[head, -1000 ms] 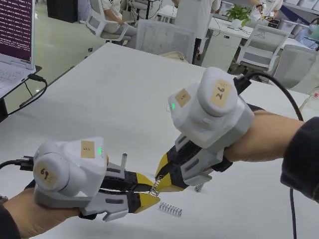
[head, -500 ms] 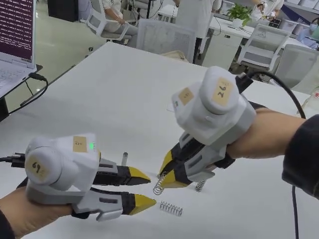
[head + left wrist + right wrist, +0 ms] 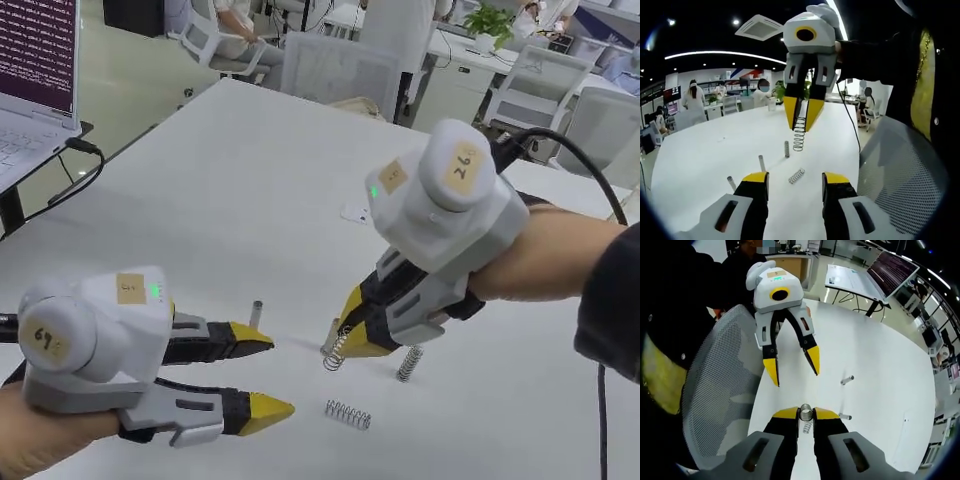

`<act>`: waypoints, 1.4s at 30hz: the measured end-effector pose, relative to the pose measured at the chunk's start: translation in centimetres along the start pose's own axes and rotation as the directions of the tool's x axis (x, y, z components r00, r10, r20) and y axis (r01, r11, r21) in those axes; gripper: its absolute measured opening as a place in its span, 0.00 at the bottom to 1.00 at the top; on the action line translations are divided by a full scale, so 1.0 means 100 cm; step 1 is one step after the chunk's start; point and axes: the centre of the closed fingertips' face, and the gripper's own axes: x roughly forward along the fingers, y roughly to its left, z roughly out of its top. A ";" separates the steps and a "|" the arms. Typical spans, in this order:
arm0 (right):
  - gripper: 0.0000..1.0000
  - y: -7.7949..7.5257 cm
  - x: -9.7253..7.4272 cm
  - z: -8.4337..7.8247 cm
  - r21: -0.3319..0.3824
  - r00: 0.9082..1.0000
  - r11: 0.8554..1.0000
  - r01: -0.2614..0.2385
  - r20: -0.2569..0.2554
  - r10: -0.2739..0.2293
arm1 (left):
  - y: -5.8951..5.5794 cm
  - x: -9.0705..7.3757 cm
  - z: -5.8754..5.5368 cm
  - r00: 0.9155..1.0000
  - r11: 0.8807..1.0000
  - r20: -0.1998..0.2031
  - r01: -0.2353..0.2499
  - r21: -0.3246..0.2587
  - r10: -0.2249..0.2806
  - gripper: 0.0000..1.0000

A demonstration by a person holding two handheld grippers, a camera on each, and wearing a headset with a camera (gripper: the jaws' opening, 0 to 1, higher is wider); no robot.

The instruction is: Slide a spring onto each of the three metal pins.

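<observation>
White table [image 3: 230,200]; right gripper [image 3: 347,338] pinches 1 spring [image 3: 335,353].

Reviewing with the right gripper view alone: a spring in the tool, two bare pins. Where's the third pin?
Observer: The third pin stands near the right tool, a spring already on it.
Operator: Any springs left?
Observer: One loose spring lies on the table.
Operator: Is the held spring on a pin?
Observer: Not yet; the left gripper view shows the held spring hanging clear of both bare pins.
</observation>
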 end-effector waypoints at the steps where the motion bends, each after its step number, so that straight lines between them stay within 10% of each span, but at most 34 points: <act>1: 0.07 -0.001 0.000 0.000 0.001 1.000 1.000 0.003 0.002 -0.003 | 0.001 -0.001 -0.001 1.000 1.000 0.002 -0.005 -0.006 0.005 0.41; 15: 0.07 -0.025 -0.005 -0.010 0.035 0.999 0.998 0.043 -0.009 -0.043 | 0.017 -0.013 -0.028 0.994 0.996 -0.059 -0.085 0.041 0.088 0.61; 42: 0.07 -0.076 0.002 -0.026 0.056 0.992 0.993 0.106 -0.073 -0.102 | 0.047 -0.043 -0.056 0.971 0.976 -0.100 -0.217 0.020 0.218 0.67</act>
